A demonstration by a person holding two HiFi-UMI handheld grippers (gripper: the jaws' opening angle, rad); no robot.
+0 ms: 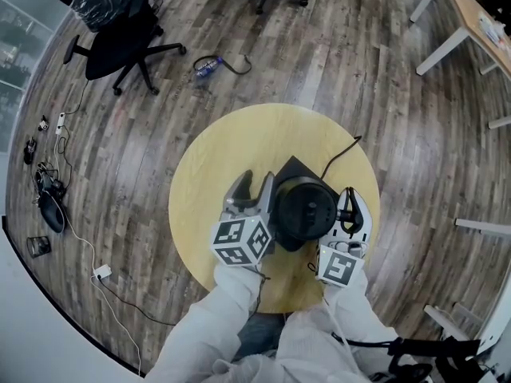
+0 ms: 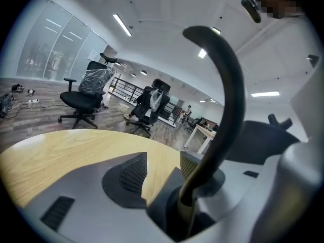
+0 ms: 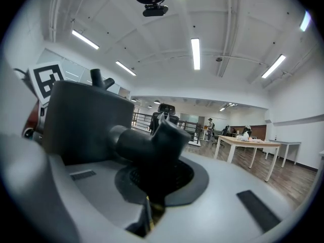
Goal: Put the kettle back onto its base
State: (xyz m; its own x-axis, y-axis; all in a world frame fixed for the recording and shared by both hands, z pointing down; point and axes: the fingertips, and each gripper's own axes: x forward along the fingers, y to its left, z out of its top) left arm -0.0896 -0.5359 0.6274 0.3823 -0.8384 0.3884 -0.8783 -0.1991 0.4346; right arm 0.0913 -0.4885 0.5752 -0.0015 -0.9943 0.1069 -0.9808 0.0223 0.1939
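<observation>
Well, my left claw (image 2: 162,158) stands with its jaws apart, and the pads (image 2: 132,175) press on nothing. A black curved bar (image 2: 230,95) rises close by the right-hand jaw; I can't tell what it belongs to. Through the gap I see bare yellow table (image 2: 76,151). Just to that claw's right is the kettle (image 1: 307,207), black and round-topped. On its far side is my right claw (image 3: 161,178), jaws closed together on a black stub (image 3: 152,140) that sticks out of the kettle's dark body. So the kettle is between my two claws. Past the tips of both, a dark flat corner of what I take for the base (image 1: 291,168) pokes out from beneath the kettle, and a black cord (image 1: 342,152) runs away from there across the table. Whether the kettle is fully seated I can't tell. Well beyond the left claw, office chairs (image 1: 120,42) stand on the wood floor (image 1: 359,62).
</observation>
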